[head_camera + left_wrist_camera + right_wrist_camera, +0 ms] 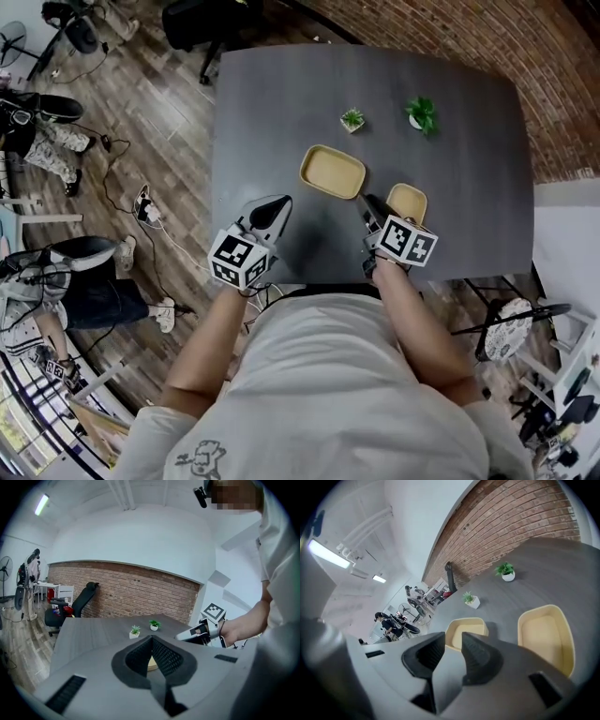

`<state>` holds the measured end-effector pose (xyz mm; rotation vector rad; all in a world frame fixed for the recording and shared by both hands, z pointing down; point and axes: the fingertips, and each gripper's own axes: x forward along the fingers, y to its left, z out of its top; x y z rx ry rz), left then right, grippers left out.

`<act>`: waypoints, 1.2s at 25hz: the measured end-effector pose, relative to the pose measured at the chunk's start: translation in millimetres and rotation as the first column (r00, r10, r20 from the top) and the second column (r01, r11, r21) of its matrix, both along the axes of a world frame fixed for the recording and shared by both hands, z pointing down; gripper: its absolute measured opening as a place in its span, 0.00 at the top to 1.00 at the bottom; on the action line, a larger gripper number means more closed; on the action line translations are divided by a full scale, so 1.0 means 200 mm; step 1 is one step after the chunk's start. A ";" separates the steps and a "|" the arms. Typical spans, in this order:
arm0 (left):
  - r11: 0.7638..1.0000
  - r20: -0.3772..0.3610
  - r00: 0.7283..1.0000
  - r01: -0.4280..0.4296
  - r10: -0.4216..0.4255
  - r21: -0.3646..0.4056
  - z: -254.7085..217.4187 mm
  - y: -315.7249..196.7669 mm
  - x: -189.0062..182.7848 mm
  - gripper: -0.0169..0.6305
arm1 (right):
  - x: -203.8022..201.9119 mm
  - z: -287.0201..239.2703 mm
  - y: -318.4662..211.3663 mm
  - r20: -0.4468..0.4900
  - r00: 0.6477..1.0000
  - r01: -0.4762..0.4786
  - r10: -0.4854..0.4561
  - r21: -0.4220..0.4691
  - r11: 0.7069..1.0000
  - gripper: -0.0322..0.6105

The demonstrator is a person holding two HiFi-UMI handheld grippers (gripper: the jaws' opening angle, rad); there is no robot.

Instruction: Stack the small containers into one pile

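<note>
- Head view: two shallow yellow containers lie apart and unstacked on the dark grey surface (281, 103), the left container (332, 172) further in and the right container (409, 200) nearer the front edge.
- Right tool (364, 200) hovers just beside the right container, jaws apart with nothing between them.
- Left tool (278, 202) is in the air short of the left container, jaws together at the tips, empty.
- Two small potted plants (352, 119) (422, 113) stand beyond the containers.
</note>
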<state>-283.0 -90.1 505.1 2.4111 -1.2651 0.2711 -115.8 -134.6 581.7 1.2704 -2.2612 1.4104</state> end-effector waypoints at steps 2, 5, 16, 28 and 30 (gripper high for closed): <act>1.000 -0.006 1.000 -0.005 0.005 0.010 -0.03 0.04 0.01 0.96 | 0.01 -0.05 0.04 -0.020 1.000 0.012 -0.012 0.027 1.000 0.80; 0.999 -0.009 1.000 -0.018 0.018 0.028 -0.07 0.09 0.03 0.96 | 0.03 -0.11 0.10 -0.046 0.999 0.018 -0.015 0.069 0.997 0.80; 0.996 -0.082 0.995 -0.046 0.051 0.070 -0.19 0.33 0.12 0.96 | 0.14 -0.28 0.39 -0.141 0.989 0.079 -0.054 0.178 0.981 0.80; 0.991 -0.124 0.985 -0.107 0.116 0.073 -0.23 0.39 0.25 0.96 | 0.38 -0.35 0.52 -0.198 0.980 0.029 0.011 0.199 0.980 0.80; 0.990 -0.127 0.984 -0.116 0.125 0.074 -0.23 0.38 0.28 0.96 | 0.43 -0.35 0.52 -0.197 0.980 0.013 0.026 0.194 0.981 0.80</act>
